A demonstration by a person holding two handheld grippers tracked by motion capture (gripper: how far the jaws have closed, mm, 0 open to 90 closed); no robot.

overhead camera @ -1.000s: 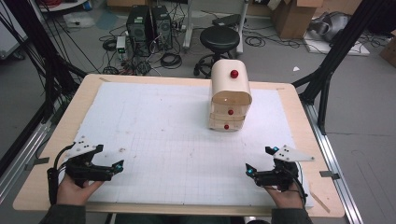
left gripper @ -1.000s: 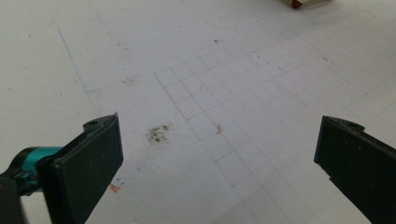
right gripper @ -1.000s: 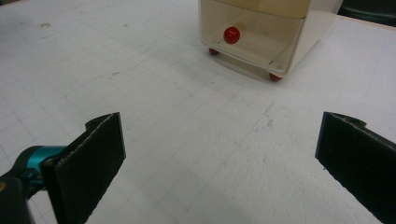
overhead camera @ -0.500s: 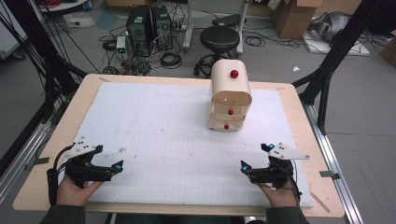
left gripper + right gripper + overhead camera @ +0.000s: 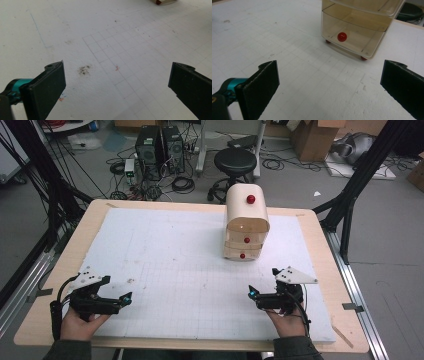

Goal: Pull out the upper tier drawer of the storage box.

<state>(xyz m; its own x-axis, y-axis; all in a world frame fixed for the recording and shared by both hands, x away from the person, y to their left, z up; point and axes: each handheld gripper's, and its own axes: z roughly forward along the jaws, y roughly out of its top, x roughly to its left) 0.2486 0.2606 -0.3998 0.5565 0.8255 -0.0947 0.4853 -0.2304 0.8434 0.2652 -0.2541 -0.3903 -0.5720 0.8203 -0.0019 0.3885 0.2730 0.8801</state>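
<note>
Both grippers are sitting low over the near edge of the white mat (image 5: 165, 255), well apart from each other. L gripper (image 5: 126, 298) is hovering at the near left corner w/ jaws spread wide, nothing between them; its own view is looking across bare gridded foam w/ a dark smudge (image 5: 84, 70) just ahead of the left jaw. R gripper (image 5: 252, 293) is sitting at the near right, jaws likewise gaping and gripping nothing, pointing toward the drawer unit (image 5: 245, 227). That unit is standing upright at the far right-centre of the mat, well apart from both grippers: cream body w/ rounded top, red knob (image 5: 250, 199) on top and two more red knobs on the drawer fronts facing the person. In the right gripper view the bottom drawer (image 5: 355, 33) is showing straight ahead between the jaws, its red knob (image 5: 342, 37) centred on the front, drawer appearing closed. Hands are wrapping the gripper handles at the table's (image 5: 60, 270) near edge.
</note>
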